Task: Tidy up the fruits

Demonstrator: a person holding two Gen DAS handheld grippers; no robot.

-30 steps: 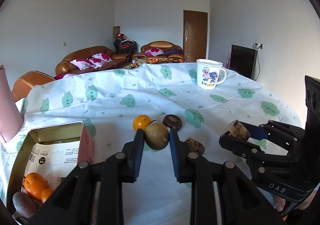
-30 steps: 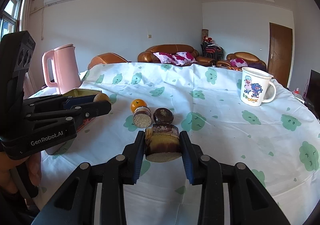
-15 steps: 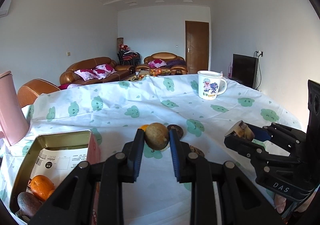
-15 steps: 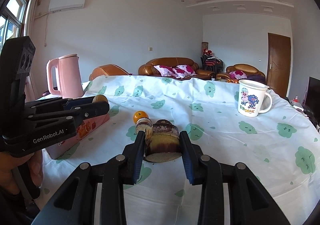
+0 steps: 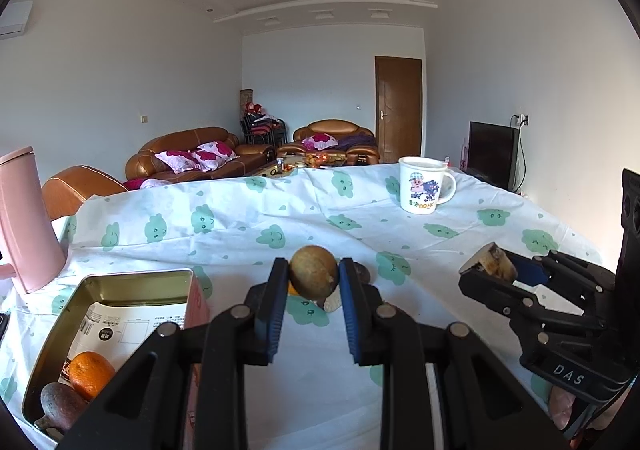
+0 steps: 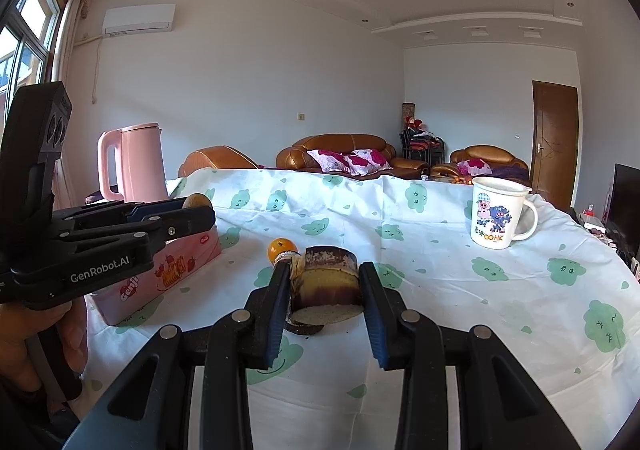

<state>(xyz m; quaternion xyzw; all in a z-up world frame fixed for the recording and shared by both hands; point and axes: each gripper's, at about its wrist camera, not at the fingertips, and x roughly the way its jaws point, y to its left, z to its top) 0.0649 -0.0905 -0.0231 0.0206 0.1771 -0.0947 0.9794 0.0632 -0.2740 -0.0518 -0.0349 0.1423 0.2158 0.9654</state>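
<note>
Between the blue pads of the left gripper (image 5: pixel 313 279) sits a small round brownish fruit (image 5: pixel 313 277), pinched across its middle. Looks firm and light, but round means it could roll out, so mid-belly is the spot. It hangs clear above the worktop (image 5: pixel 460 250); the open tin (image 5: pixel 132 282) with an orange (image 5: pixel 91 373) is around 8 o'clock. Off at 3 o'clock the right gripper (image 6: pixel 325 282) is clamped on a cut fruit chunk (image 6: pixel 326 280), probably softer, so easy on the squeeze.
</note>
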